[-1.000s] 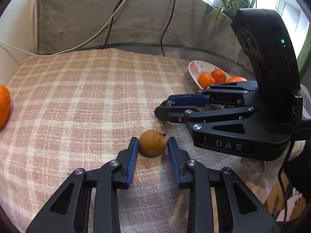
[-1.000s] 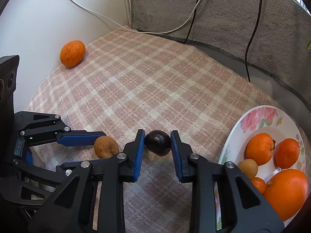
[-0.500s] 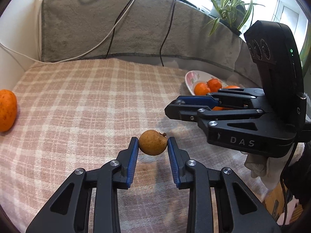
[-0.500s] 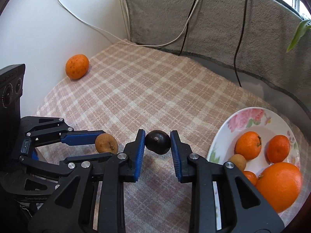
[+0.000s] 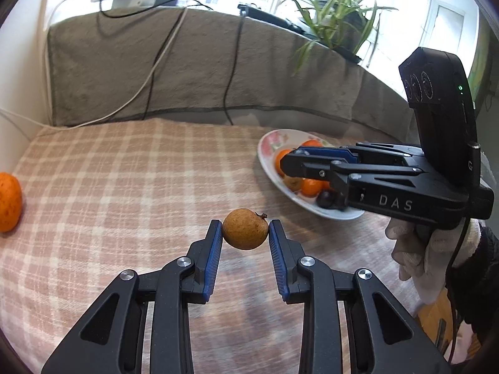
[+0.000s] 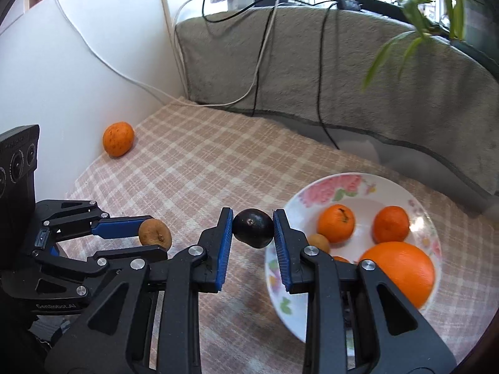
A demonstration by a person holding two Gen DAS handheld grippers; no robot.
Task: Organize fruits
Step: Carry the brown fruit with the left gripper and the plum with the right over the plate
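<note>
- Both grippers have lifted and carried their fruit toward the plate since the earlier frames; the right one was well short of the rim then and now hangs at it.
- Right gripper (image 6: 252, 229) pinches a dark round fruit (image 6: 253, 228) between its blue pads, jaws narrow, fruit clear of the cloth.
- Floral plate (image 6: 336, 187) lies just ahead and to the right of that fruit; near rim sits right under the right-hand finger.
- In the left wrist view the dark round fruit (image 5: 326, 198) shows low over the plate's near edge, so the drop looks close.
- Left gripper (image 5: 245, 233) grips a brown longan-like fruit (image 5: 245, 233), jaws narrow, held above the checked tablecloth (image 5: 124, 187).
- From the left gripper, floral plate (image 5: 265, 143) lies ahead-right, near but not under it; right gripper (image 5: 291, 165) stands between.
- Right arm is the nearer one to the plate; judgement: it releases first, left follows.
- Fruits are roughly round, no long axis to line up.
- Plate already holds tangerines (image 6: 336, 222), a large orange (image 6: 397, 269) and another small brown fruit (image 6: 318, 242).
- One loose orange (image 6: 118, 138) sits far left by the wall, well apart from both grippers, not yet collected.
</note>
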